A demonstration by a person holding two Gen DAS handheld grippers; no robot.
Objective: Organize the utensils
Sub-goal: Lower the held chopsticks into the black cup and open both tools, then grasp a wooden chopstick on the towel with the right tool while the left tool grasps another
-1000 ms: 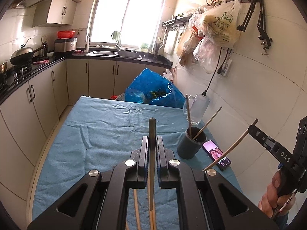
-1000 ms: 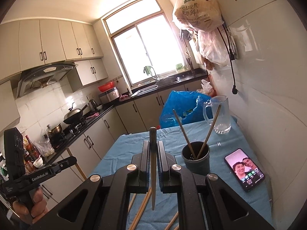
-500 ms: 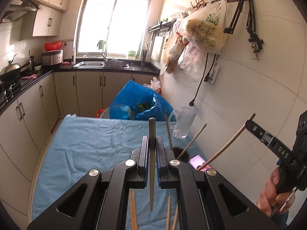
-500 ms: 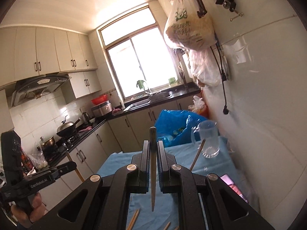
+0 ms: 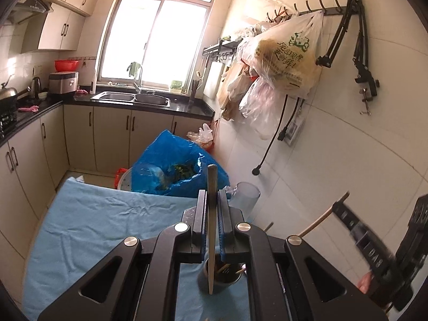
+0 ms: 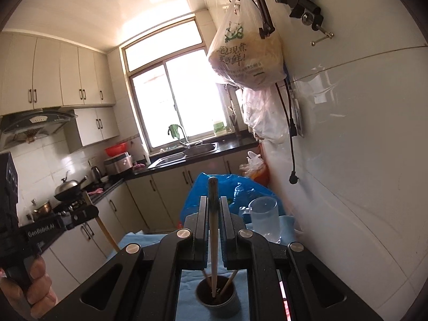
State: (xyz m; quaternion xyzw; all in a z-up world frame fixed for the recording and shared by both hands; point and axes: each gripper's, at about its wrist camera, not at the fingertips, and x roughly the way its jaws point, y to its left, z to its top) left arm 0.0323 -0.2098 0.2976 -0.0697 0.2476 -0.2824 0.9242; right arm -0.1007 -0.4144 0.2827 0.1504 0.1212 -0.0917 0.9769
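My left gripper is shut on a wooden chopstick that hangs nearly upright, its tip just over the near rim of the dark holder cup. Two chopsticks stand in that cup. My right gripper is shut on another chopstick, whose lower end reaches into the mouth of the same cup. At the right edge of the left wrist view the right gripper shows with its chopstick. At the left of the right wrist view the left gripper shows with its chopstick.
A blue cloth covers the table. A clear glass mug and a blue plastic bag stand at its far end by the white tiled wall. A phone's screen edge glows beside the cup. Cabinets and a sink line the far counter.
Both grippers have risen and moved in over the cup, each with its chopstick. The cup now lies beneath the fingers, and the loose chopsticks on the cloth have dropped out of view.
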